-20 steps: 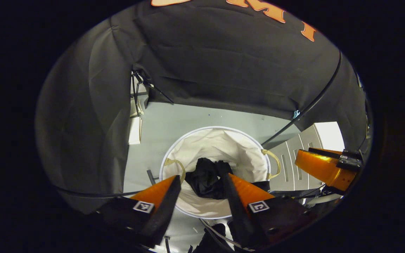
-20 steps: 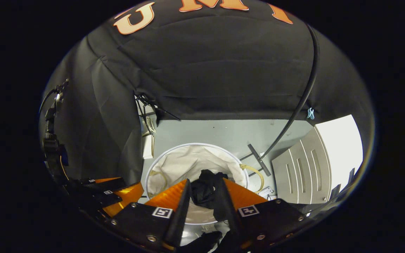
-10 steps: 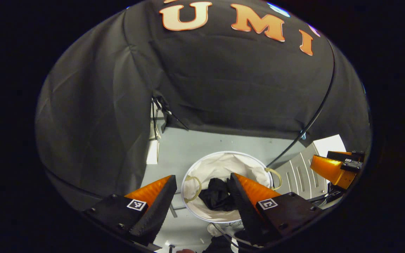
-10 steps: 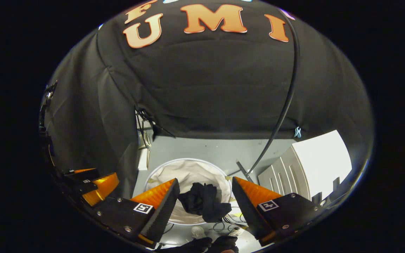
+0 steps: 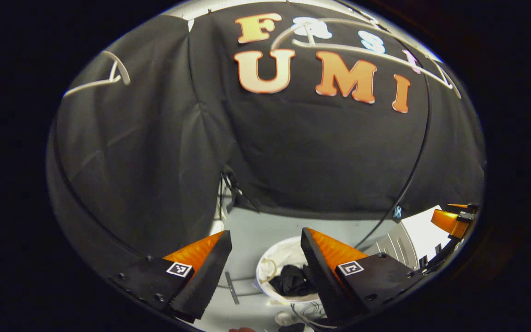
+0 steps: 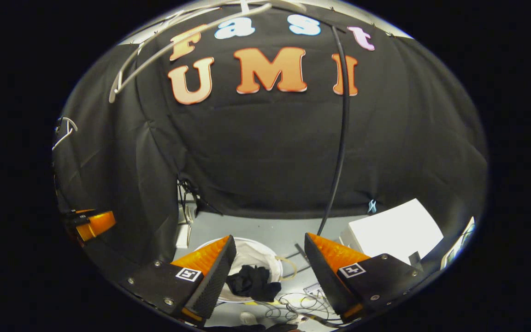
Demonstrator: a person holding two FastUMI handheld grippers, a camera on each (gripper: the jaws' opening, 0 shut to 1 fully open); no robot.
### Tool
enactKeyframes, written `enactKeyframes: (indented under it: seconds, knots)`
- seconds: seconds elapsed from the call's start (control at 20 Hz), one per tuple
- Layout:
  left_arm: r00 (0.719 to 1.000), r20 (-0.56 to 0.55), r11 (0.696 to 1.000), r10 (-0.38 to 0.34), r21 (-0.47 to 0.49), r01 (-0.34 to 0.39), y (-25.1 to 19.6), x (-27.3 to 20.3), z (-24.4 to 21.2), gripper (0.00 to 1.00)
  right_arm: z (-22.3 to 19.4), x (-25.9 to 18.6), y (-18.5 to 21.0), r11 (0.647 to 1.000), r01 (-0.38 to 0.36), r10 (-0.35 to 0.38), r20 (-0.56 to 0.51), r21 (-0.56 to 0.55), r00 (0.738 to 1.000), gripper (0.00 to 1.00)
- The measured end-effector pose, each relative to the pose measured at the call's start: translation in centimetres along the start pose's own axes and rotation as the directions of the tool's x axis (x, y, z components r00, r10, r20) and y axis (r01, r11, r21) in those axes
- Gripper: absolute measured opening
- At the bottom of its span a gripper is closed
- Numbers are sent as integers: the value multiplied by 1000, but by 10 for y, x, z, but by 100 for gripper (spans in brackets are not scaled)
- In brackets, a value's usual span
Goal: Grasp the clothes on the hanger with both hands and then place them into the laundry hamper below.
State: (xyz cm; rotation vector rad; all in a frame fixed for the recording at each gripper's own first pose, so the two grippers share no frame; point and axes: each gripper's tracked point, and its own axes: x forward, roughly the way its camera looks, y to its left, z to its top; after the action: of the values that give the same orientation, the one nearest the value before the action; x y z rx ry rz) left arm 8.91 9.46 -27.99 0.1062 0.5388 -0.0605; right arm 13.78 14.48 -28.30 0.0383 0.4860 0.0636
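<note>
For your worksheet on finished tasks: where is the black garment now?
In both views the garment lies inside the white hamper on the floor, low centre.

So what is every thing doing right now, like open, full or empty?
Left tongs: open, holding nothing.
Right tongs: open, holding nothing.
Black clothes: crumpled, lying in the hamper.
Laundry hamper: upright on the floor, holding the clothes.
Hanger: bare, up high.

Both claws have risen: the round white fabric laundry hamper (image 5: 274, 269) with the crumpled black garment (image 5: 293, 281) now sits small at the lower frame. The right claw (image 6: 268, 265) has spread apart. White hangers (image 6: 178, 41) appear along the top.
</note>
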Motion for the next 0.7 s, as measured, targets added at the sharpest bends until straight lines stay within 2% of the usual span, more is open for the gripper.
enactKeyframes:
  seconds: [0.2, 0.35, 0.55, 0.65, 0.7]
  knots:
    - [988, 155, 999, -3, -36, 8, -7, -38, 61, 98, 54, -47, -14, 1000, 12, -10, 132, -7, 991, 93]
    - [958, 288, 1000, -8, -9, 11, -10, -63, 111, 98, 97, -85, -21, 999, 26, -18, 237, -30, 971, 93]
    - [907, 420, 1000, -29, 12, 26, -27, -111, 169, 98, 142, -127, -20, 997, 47, -21, 382, -60, 924, 92]
    - [883, 468, 999, -42, 18, 38, -36, -130, 181, 97, 163, -149, -20, 994, 67, -24, 447, -82, 894, 100]
    - [870, 491, 999, -43, 24, 36, -37, -137, 189, 97, 171, -159, -20, 993, 77, -24, 475, -92, 880, 99]
